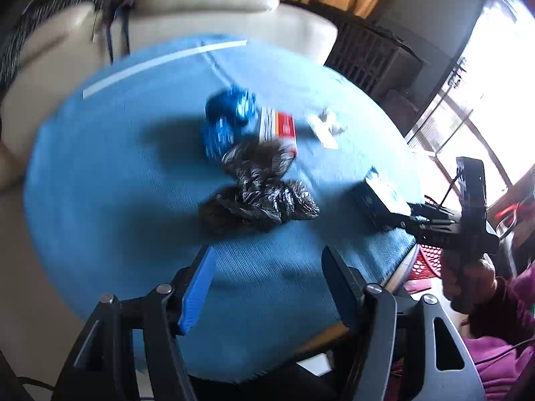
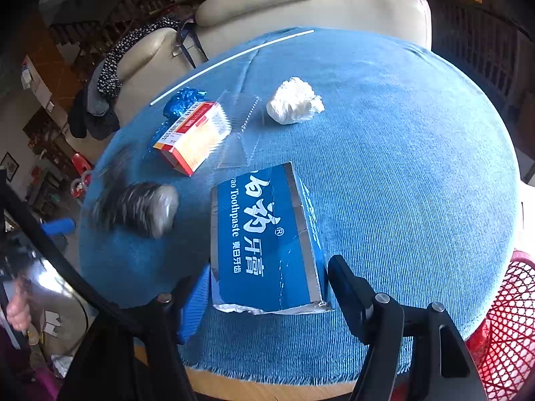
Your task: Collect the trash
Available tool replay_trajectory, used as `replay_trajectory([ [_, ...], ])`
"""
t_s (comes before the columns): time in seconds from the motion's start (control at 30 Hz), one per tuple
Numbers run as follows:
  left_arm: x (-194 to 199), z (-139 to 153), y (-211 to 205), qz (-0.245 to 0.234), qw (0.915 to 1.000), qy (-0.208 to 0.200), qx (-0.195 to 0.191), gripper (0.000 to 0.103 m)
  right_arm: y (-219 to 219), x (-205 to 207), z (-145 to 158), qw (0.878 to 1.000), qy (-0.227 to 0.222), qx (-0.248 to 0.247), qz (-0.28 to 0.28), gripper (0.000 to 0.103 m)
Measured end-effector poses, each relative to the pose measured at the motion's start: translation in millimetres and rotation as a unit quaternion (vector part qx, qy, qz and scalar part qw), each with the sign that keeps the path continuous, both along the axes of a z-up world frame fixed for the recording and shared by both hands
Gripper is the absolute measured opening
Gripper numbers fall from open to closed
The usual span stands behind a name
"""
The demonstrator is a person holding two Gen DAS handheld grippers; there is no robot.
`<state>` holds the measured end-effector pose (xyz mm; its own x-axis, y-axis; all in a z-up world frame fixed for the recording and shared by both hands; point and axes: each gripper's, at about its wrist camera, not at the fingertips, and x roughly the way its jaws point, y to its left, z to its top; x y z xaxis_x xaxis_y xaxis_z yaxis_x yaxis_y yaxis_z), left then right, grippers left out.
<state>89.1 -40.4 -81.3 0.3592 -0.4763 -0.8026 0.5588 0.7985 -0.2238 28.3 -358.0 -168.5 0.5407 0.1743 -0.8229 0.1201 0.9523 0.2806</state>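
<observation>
Trash lies on a table under a blue cloth (image 1: pixel 110 153). A crumpled black plastic bag (image 1: pixel 260 190) lies just ahead of my open, empty left gripper (image 1: pixel 267 287). Behind it are a blue foil wrapper (image 1: pixel 227 117), an orange-and-white box (image 1: pixel 281 127) and a white tissue wad (image 1: pixel 326 125). My right gripper (image 2: pixel 264 297) is open, its fingers on either side of the near end of a blue toothpaste box (image 2: pixel 264 234). That view also shows the orange-and-white box (image 2: pixel 194 133), the tissue wad (image 2: pixel 294 100), the foil wrapper (image 2: pixel 182 100), a clear wrapper (image 2: pixel 239 133) and the blurred black bag (image 2: pixel 140 207).
A red mesh basket (image 2: pixel 508 327) stands off the table's right edge. Cream leather sofa seats (image 2: pixel 301 3) stand behind the table, with dark clothes (image 2: pixel 100 100) draped on one. A thin white stick (image 2: pixel 230 58) lies on the far side of the cloth.
</observation>
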Motion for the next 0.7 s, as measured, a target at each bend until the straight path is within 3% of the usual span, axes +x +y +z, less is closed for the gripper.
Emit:
replay_trajectory([
  [0.1,14,10,-7,-0.016,0.9990,-0.040,0.013,0.077,-5,-5,0,1.000,0.001,0.009,-0.005,0.073],
  [0.2,35,2,-19,-0.039,0.9980,-0.047,0.018,0.078,-9,-4,2,1.000,0.000,0.018,-0.016,0.073],
  [0.37,60,-27,-40,-0.110,0.9931,-0.026,0.029,0.078,-10,-5,10,1.000,-0.005,0.025,-0.013,0.073],
  [0.47,68,-47,-50,-0.146,0.9886,0.012,0.034,0.078,-9,-1,11,1.000,-0.004,0.026,-0.011,0.073],
  [0.53,71,-56,-51,-0.153,0.9870,0.037,0.034,0.078,-7,1,11,1.000,0.000,0.022,-0.008,0.073],
  [0.7,63,-64,-56,-0.144,0.9877,0.039,0.047,0.078,-1,5,9,1.000,0.003,0.013,-0.004,0.073],
])
